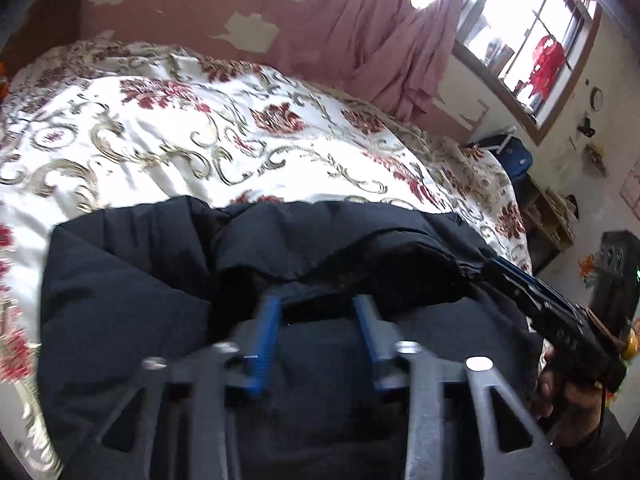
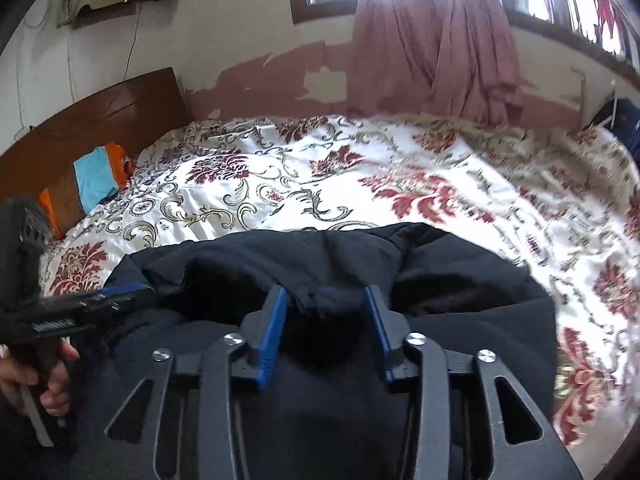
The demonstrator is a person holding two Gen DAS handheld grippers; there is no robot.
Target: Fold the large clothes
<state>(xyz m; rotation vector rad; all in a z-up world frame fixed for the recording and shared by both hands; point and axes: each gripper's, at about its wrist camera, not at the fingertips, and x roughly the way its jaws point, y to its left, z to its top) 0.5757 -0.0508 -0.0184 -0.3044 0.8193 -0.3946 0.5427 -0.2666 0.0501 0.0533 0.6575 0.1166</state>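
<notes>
A large dark navy padded garment (image 1: 140, 280) lies bunched on the near part of a floral bedspread (image 1: 160, 140). My left gripper (image 1: 318, 304) hangs just over its folded top edge, blue pads apart, with a ridge of the fabric lying between them unpinched. In the right wrist view the same garment (image 2: 460, 280) fills the foreground. My right gripper (image 2: 326, 296) stands open over a dark fold, its pads not pressing on it. Each view catches the other hand-held gripper at its edge: the right one (image 1: 536, 300) and the left one (image 2: 100, 296), both low by the garment's sides.
The bedspread (image 2: 360, 168) stretches far beyond the garment. A wooden headboard (image 2: 100, 120) and an orange and blue pillow (image 2: 96, 180) are at the far left. Pink curtains (image 1: 380, 40) hang behind the bed. A blue bag (image 1: 516, 156) and a low shelf (image 1: 548, 216) stand right.
</notes>
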